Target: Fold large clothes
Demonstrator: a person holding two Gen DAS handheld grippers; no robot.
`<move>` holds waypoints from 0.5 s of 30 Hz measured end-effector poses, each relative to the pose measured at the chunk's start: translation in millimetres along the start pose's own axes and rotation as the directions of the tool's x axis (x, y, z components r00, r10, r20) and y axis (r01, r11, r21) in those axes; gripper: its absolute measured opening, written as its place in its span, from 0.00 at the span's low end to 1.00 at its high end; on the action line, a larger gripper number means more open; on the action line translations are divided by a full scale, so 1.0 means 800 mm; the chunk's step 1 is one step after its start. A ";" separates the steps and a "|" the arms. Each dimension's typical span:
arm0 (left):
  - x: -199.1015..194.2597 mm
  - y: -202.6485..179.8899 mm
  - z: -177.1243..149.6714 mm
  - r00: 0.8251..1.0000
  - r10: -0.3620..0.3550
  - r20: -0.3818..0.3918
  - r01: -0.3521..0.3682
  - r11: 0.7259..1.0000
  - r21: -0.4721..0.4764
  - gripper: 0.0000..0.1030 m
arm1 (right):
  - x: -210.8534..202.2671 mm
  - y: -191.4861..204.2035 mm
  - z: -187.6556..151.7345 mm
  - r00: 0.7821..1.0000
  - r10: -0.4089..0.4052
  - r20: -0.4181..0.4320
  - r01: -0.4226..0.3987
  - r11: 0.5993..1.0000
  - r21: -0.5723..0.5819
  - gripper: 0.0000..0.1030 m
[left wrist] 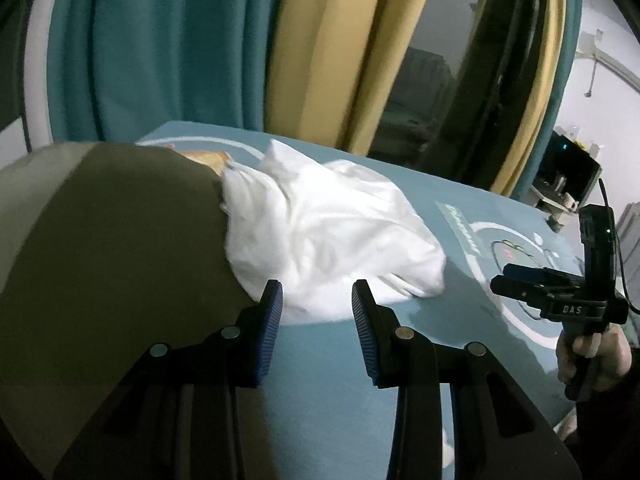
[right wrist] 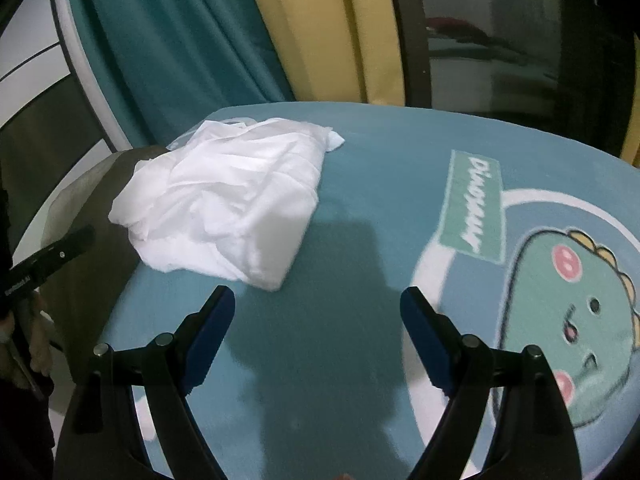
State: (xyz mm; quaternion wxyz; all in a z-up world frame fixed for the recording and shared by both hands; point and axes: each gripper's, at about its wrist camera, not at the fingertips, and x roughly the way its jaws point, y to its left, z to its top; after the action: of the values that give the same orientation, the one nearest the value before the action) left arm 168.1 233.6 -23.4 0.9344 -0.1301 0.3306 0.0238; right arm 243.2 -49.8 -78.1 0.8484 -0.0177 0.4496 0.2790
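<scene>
- White garment (right wrist: 224, 204) lying bunched on the blue dinosaur blanket (right wrist: 360, 240), on the far-left part of it, its left edge up against an olive-brown cushion (left wrist: 112, 232).
- Rough rectangle in the right wrist view, but creased and lumpy, one corner sticking out toward the curtains (right wrist: 168, 40). Looks like a loose partial fold at best; cannot tell how many folds are in it.
- Left gripper (left wrist: 316, 312): jaws partly apart, nothing between the pads, hovering just short of the garment's near edge. No cloth contact visible.
- Right gripper (right wrist: 316, 320): jaws wide apart, empty, over bare blanket, garment ahead and to its left, dinosaur print (right wrist: 580, 320) to its right.
- Both views motion-blurred, so fine detail on the fabric edges is not readable.
- Judgement: nothing currently held, garment at rest. Either between folds or near the end with tidying left.
- Left to do, judged from the lumps: flatten, square the edges, tuck the stray corner, probably one more fold for a compact stack.
- Risk: thin slippery-looking cloth, a single-layer pinch could drag the pile open.
</scene>
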 end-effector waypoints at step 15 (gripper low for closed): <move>-0.017 -0.094 -0.031 0.998 -0.060 0.003 0.060 0.995 0.082 0.37 | -0.083 -0.046 -0.053 0.995 -0.077 0.063 0.074 0.996 0.055 0.82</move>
State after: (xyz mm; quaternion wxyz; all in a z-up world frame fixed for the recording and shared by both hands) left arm 152.3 155.3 -16.7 0.9403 -0.1013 0.3245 -0.0175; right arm 199.9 -122.8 -60.5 0.8726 -0.0032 0.4281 0.2352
